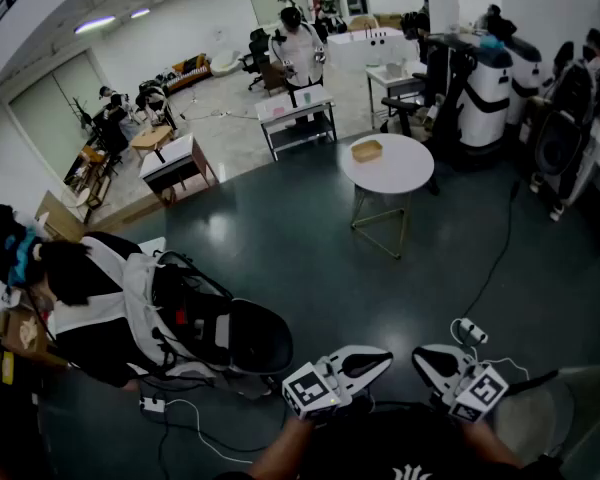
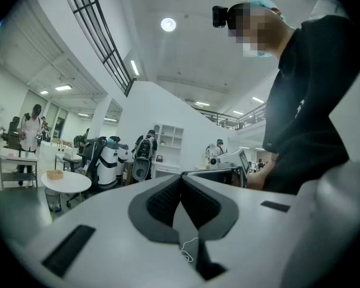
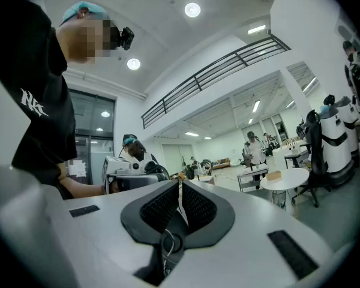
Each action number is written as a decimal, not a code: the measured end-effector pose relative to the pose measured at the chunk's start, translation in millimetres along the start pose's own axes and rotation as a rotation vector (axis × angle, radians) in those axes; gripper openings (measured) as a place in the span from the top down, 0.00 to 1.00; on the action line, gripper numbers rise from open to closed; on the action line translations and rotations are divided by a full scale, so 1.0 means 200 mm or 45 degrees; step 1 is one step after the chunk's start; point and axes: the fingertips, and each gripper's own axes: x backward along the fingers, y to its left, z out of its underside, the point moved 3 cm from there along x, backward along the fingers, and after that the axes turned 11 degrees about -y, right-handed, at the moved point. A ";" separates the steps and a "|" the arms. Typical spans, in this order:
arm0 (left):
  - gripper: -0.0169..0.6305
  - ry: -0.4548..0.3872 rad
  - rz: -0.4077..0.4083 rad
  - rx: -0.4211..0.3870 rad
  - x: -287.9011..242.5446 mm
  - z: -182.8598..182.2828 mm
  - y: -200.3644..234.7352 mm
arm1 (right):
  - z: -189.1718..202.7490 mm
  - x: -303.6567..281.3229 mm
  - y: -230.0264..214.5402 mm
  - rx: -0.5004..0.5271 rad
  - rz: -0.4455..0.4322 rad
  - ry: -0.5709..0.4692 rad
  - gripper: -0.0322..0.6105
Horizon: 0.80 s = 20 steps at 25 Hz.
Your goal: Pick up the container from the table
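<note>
The container (image 1: 366, 150) is a small tan box on a round white table (image 1: 400, 173), far across the dark floor from me. It also shows small in the left gripper view, container (image 2: 54, 174), and in the right gripper view, container (image 3: 274, 175). My left gripper (image 1: 385, 354) and right gripper (image 1: 418, 354) are held low near my body, level, tips turned toward each other. Both are shut with nothing between the jaws, as the left gripper (image 2: 181, 176) and right gripper (image 3: 180, 183) show close up.
A person sits at the left beside a black chair (image 1: 245, 333). Cables and a power strip (image 1: 152, 404) lie on the floor near me. White robots (image 1: 485, 88) stand at the right. Carts (image 1: 298, 118) and people are beyond the table.
</note>
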 end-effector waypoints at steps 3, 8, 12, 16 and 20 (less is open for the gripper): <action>0.97 0.009 -0.015 -0.014 0.02 -0.01 0.07 | 0.00 -0.06 -0.01 0.018 -0.019 -0.009 0.88; 0.97 0.051 0.000 -0.006 0.05 0.01 0.12 | 0.04 -0.11 -0.02 0.022 0.019 0.000 0.88; 0.97 0.053 0.008 0.054 0.10 0.06 0.18 | 0.09 -0.14 0.01 0.014 0.054 0.004 0.88; 0.97 0.032 0.045 0.057 0.09 0.06 0.22 | 0.09 -0.11 -0.01 0.015 0.130 -0.020 0.88; 0.97 0.044 0.054 0.059 0.07 0.05 0.26 | 0.08 -0.07 -0.05 -0.014 0.173 -0.012 0.88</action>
